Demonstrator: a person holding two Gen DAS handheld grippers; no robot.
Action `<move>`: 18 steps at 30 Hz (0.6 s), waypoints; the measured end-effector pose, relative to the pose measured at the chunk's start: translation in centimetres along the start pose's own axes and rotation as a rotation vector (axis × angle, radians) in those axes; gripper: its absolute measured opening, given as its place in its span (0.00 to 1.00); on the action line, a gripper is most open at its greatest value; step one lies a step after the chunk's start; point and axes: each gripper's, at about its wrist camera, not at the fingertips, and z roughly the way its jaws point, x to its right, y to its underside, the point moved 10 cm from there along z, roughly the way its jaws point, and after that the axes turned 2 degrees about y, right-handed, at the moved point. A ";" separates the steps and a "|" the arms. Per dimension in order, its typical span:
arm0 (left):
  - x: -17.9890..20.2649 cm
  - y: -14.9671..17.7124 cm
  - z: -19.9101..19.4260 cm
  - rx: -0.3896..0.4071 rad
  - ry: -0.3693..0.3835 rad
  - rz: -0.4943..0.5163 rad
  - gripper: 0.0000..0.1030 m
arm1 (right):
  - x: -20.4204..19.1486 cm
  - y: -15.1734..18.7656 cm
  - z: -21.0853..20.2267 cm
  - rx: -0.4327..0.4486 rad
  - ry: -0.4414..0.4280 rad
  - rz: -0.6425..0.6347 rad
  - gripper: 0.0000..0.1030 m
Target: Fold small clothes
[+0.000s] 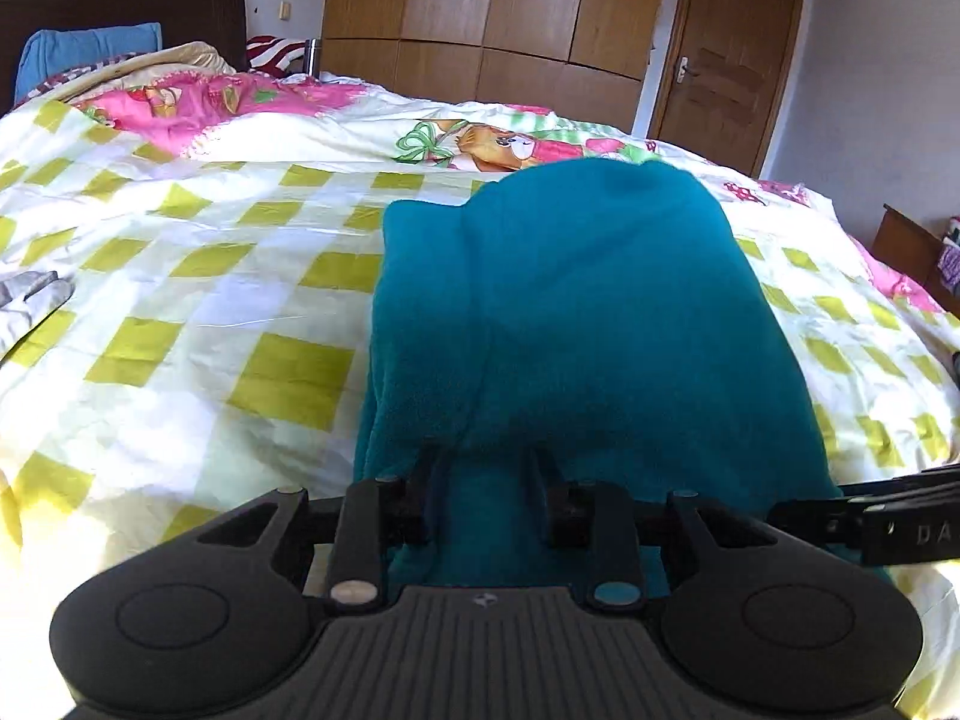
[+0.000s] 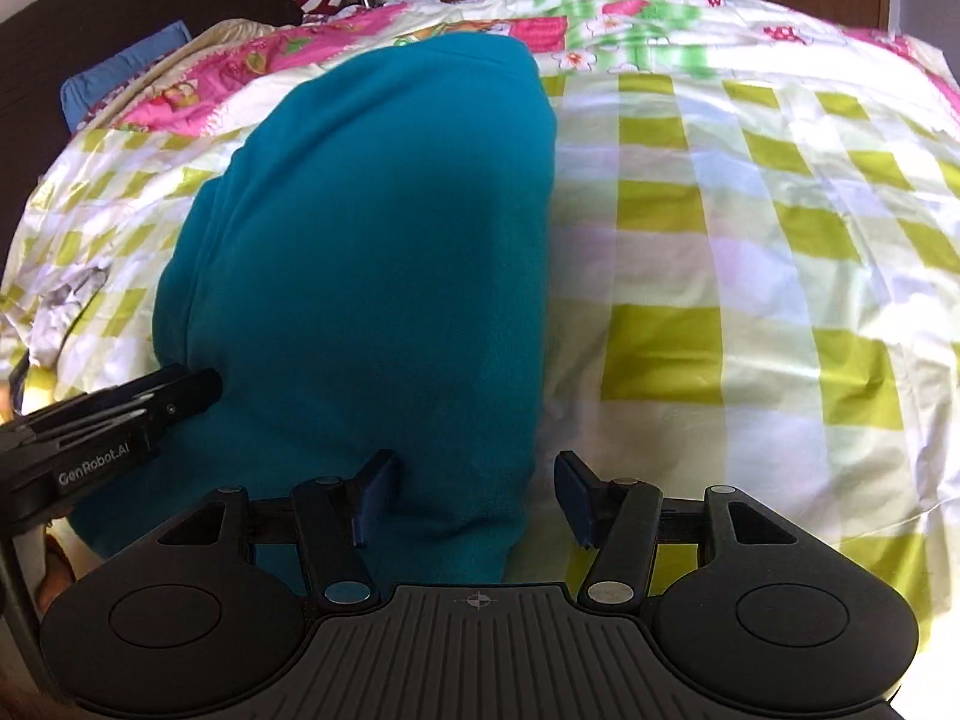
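near hem of the teal fleece garment [image 1: 576, 312] is hidden under both tools, so actual grip is hard to judge; left gripper [image 1: 489, 471] part-open, fingers pressed into the cloth; right gripper [image 2: 474, 489] wide apart, straddling its right edge; garment lies lengthwise, folded narrow, on the checked bedspread [image 2: 720, 276]

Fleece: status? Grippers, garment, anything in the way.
Left gripper jaws open, over near hem. Right gripper jaws open, straddling fleece's right edge. Fleece lengthwise on quilt. Nothing in the way.
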 end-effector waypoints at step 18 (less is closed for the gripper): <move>1.5 -7.5 7.8 -0.014 -0.083 0.127 0.44 | 3.1 -11.0 7.6 0.079 -0.064 0.197 0.54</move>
